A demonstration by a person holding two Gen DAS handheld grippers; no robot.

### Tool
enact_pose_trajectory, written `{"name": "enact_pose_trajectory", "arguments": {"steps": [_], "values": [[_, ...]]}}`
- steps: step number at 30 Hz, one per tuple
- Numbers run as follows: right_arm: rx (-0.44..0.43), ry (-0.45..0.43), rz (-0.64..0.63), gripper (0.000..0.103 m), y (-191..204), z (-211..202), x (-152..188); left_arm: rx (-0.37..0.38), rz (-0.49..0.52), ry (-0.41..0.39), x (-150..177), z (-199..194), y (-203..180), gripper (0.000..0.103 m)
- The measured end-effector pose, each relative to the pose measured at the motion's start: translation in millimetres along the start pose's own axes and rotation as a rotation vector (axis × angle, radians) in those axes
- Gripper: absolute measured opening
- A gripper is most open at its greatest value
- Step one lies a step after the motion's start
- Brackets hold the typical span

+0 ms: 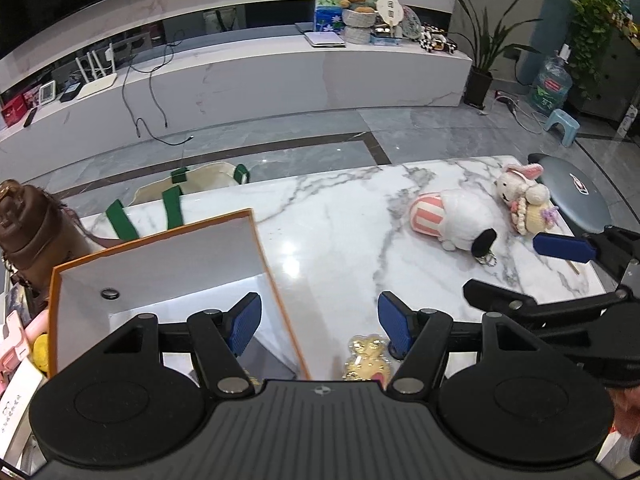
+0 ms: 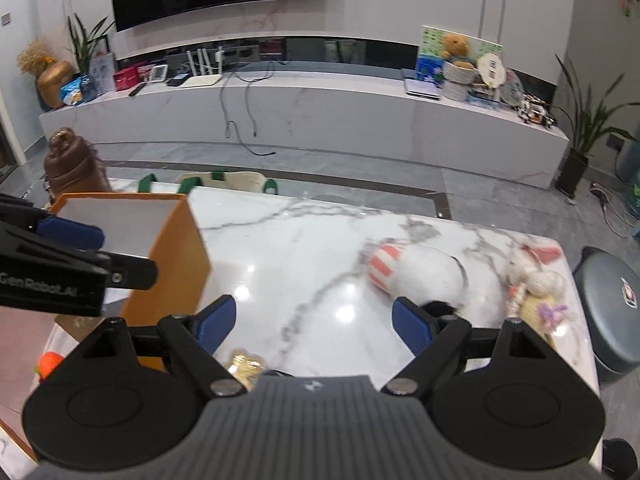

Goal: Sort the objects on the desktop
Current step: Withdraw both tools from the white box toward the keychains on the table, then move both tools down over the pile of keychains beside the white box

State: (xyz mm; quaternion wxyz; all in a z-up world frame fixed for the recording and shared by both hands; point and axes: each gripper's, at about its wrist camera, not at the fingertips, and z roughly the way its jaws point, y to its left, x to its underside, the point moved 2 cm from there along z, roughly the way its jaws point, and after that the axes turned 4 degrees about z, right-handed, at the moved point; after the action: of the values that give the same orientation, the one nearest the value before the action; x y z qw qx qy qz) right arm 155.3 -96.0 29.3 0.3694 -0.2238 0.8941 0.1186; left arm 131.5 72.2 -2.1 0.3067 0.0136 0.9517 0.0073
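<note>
On the marble tabletop (image 1: pixel 328 216) an orange box (image 1: pixel 160 264) with a white inside stands open at the left, its long axis running from near to far. A small dark ring (image 1: pixel 110 293) lies on its white floor. The left gripper (image 1: pixel 320 322) hangs above the box's right wall, one blue pad over the box's interior and the other over bare marble; its jaws stand well apart with nothing between them. Just near of it on the marble lies a small golden figure (image 1: pixel 368 360), partly hidden by the gripper body. Toward the right, a white plush dog (image 1: pixel 456 218) with a pink-striped cap lies on its side, long axis slanting from far-left to near-right, cap end farther left, black ear and key ring nearer. Just right of it lies a pale rabbit plush (image 1: pixel 524 200), ears pointing far-right. The right gripper (image 2: pixel 314 322) hovers over the marble near the dog, jaws wide and empty; in its blurred view the dog's black ear sits close beside the right pad, though contact cannot be judged.
</note>
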Motion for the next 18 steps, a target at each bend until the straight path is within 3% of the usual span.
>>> {"name": "enact_pose_trajectory", "arguments": {"steps": [14,18], "values": [[0.096,0.033,0.077,0.086,-75,-3,23,0.034,0.106,0.024,13,20,-70,0.076],[0.110,0.046,0.077,0.086,-86,-1,30,0.053,0.142,0.065,29,27,-93,0.077]]}}
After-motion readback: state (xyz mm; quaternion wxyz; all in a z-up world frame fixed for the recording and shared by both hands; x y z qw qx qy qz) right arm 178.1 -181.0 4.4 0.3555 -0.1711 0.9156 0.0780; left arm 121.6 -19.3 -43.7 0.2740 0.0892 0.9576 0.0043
